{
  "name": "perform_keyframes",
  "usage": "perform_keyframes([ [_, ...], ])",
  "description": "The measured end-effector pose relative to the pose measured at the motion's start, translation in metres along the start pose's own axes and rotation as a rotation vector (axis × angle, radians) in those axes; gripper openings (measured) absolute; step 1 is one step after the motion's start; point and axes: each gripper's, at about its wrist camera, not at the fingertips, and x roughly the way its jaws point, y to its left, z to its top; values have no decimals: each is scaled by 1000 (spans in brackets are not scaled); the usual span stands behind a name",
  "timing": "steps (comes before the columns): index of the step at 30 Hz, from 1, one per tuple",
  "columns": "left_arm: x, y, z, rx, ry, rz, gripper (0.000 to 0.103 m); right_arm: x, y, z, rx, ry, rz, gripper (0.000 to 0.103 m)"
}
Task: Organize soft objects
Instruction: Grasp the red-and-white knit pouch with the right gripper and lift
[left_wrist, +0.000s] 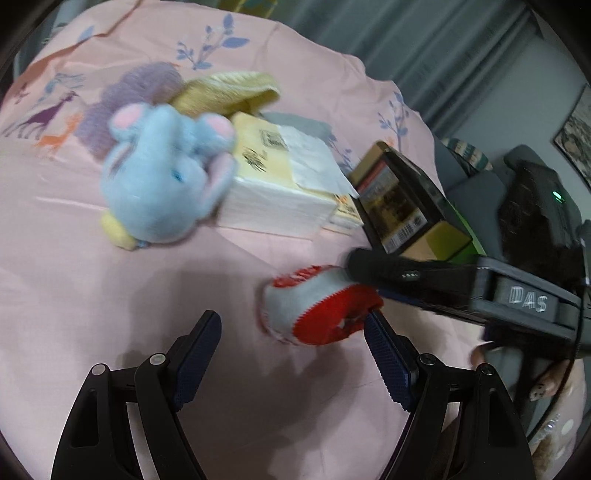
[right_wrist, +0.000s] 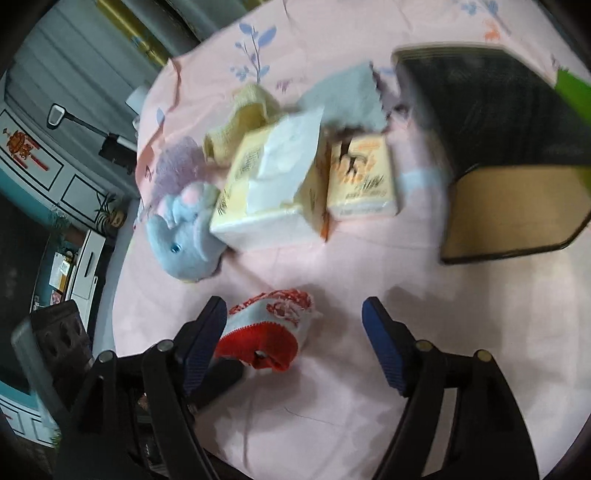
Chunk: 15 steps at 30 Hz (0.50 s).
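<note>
Pink sheet (left_wrist: 110, 295) bears red-white sock (left_wrist: 317, 306), cuff facing grippers.

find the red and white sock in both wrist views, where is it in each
Left wrist view: the red and white sock lies lower centre-right on the pink sheet, by the tool's right finger.
Right wrist view: the sock lies lower centre-left, against the tool's left finger.
Shared landmark: the blue plush elephant, beyond the sock to its left.
</note>
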Motion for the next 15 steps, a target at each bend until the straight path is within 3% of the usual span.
perform_keyframes([
  [1, 3, -1, 0, 1, 6, 1, 78, 8, 2, 0, -1, 21, 6, 72],
  [3, 8, -3, 0, 6, -3, 16, 65, 23, 6, -1, -11, 61, 23, 58],
  [4, 11, -2, 0, -2, 6, -19, 57, 28, 8, -3, -17, 72, 32, 54],
  [6, 13, -1, -1, -39, 13, -55, 56, 28, 11, -5, -28, 56, 42, 44],
  [9, 8, -15, -1, 32, -21, -1, 50, 23, 13, -6, -33, 46, 46, 41],
  [15, -13, -49, 12, 108, -86, -15, 49, -17, 15, 3, -50, -50, 55, 41],
])
